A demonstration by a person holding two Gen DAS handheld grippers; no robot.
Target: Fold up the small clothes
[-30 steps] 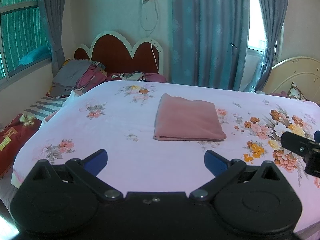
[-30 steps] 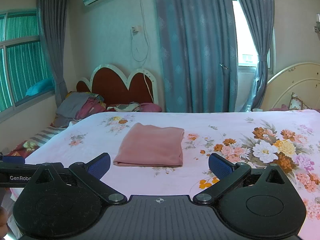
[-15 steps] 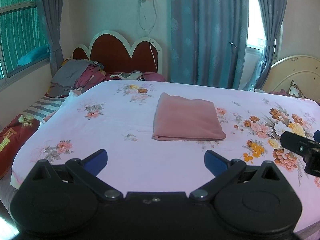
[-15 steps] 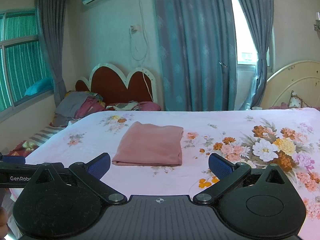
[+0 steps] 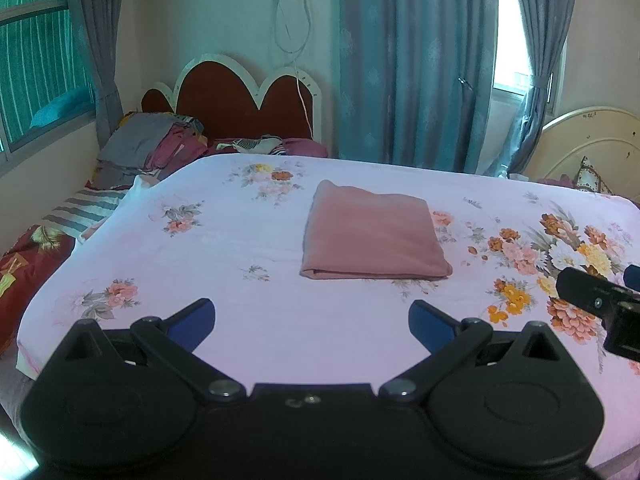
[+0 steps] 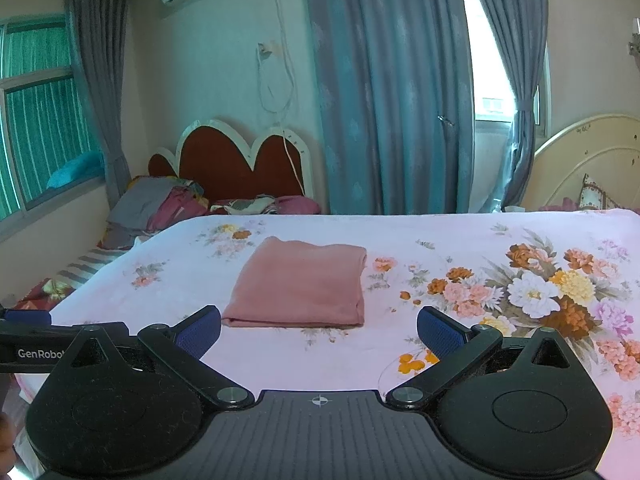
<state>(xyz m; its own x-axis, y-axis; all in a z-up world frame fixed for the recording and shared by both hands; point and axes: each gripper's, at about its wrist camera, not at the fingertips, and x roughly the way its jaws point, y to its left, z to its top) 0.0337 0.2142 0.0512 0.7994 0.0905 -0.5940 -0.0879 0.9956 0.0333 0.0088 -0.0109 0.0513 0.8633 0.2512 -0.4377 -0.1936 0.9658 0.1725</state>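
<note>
A pink garment (image 5: 374, 232) lies folded into a neat rectangle on the floral bedsheet (image 5: 248, 312), near the middle of the bed. The same pink garment (image 6: 300, 284) shows in the right wrist view, just beyond the blue pads. My left gripper (image 5: 312, 322) hovers over the near part of the bed, open and holding nothing. My right gripper (image 6: 319, 330) is open too, also short of the garment and apart from it. The right gripper's black body (image 5: 600, 304) pokes in at the right edge of the left wrist view.
A pile of loose clothes (image 5: 156, 148) sits at the far left by a red heart-shaped headboard (image 5: 248, 108). Blue curtains (image 5: 416, 60) hang behind the bed. A cream headboard (image 5: 592, 144) stands at the right. A striped and a red cloth (image 5: 48, 236) lie off the bed's left edge.
Both grippers have drifted slightly, so the folded garment sits a little lower and nearer in the views. The garment itself has not moved, and both grippers stay open.
</note>
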